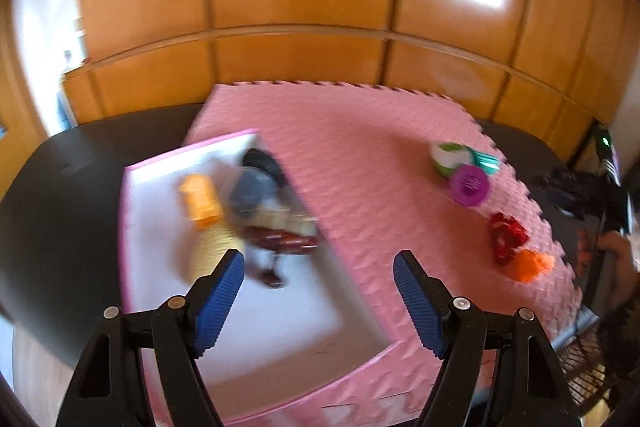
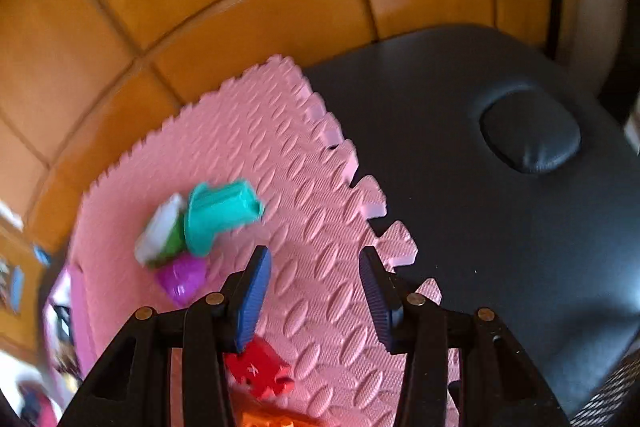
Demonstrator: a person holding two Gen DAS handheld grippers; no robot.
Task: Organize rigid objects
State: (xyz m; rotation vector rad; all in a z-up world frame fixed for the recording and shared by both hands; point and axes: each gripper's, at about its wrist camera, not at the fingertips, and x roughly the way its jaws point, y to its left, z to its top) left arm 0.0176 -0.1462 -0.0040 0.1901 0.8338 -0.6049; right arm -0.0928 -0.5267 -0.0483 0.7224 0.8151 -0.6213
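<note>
My right gripper (image 2: pixel 315 253) is empty, its jaws apart but narrowly. The red plastic block toy (image 2: pixel 260 371) lies at the bottom of the frame, right under one finger, and I judge a careless dip would shove it across the pink foam mat (image 2: pixel 304 187). Farther up and left, the teal plastic cup (image 2: pixel 220 219) looks too wide for this gap. My left gripper (image 1: pixel 319 259), wide apart and empty, hangs over the white pink-rimmed tray (image 1: pixel 280 327) and could clip its wall.
</note>
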